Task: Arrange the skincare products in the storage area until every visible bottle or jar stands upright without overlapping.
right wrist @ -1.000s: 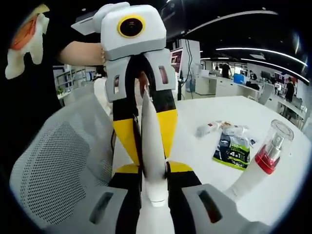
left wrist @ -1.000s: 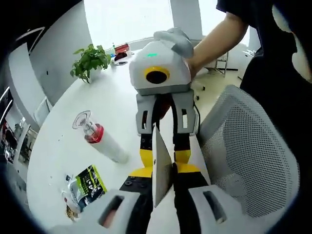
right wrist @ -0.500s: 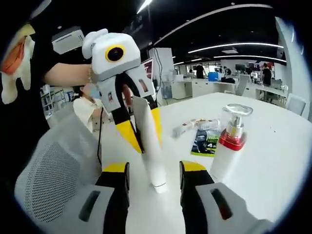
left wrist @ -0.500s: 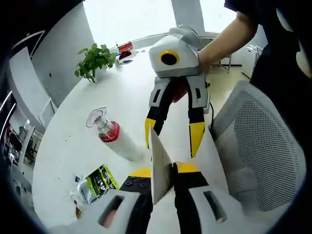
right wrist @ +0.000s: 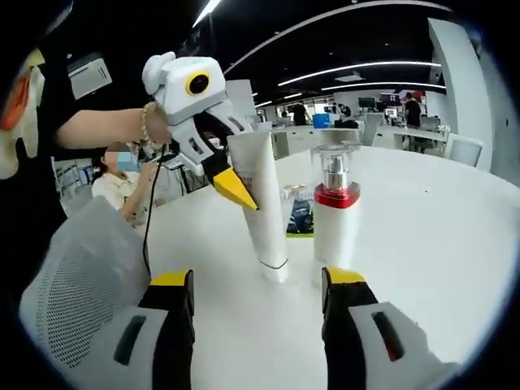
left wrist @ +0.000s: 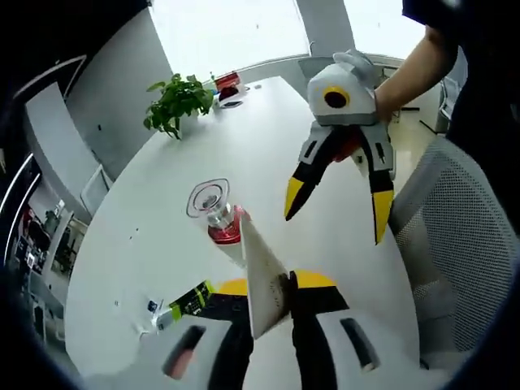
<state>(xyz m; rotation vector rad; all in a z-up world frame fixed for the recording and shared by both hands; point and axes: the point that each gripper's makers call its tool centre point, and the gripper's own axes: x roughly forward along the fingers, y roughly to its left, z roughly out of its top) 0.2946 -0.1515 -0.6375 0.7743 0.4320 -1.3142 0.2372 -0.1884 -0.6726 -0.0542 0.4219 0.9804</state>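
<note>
Left gripper (left wrist: 268,305): jaws closed on the white tube (left wrist: 262,280), seen at the lower centre of the left gripper view; in the right gripper view the same gripper (right wrist: 236,188) comes in from the upper left and clamps the tube (right wrist: 262,203) near its upper, flat end. Tube: long axis near upright, leaning slightly, cap end down on the white table (right wrist: 422,244), flat crimped end up. No lettering legible on it.

Right gripper (right wrist: 258,305): jaws wide apart, nothing held, at the bottom of the right gripper view; in the left gripper view it (left wrist: 337,207) hangs at the upper right with its yellow tips spread.

Pump bottle (right wrist: 335,215): white body, red collar, clear cap, standing upright just beside the tube, right of it in the right gripper view; centre of the left gripper view (left wrist: 218,219), seen from above. No label readable.

Green and black sachet (right wrist: 299,218): lying flat behind tube and bottle; print too small to read. Also at lower left of the left gripper view (left wrist: 188,302).

Potted plant (left wrist: 180,101): upper left of the left gripper view, on the table (left wrist: 268,138).

Mesh chair (left wrist: 467,268): right edge.
</note>
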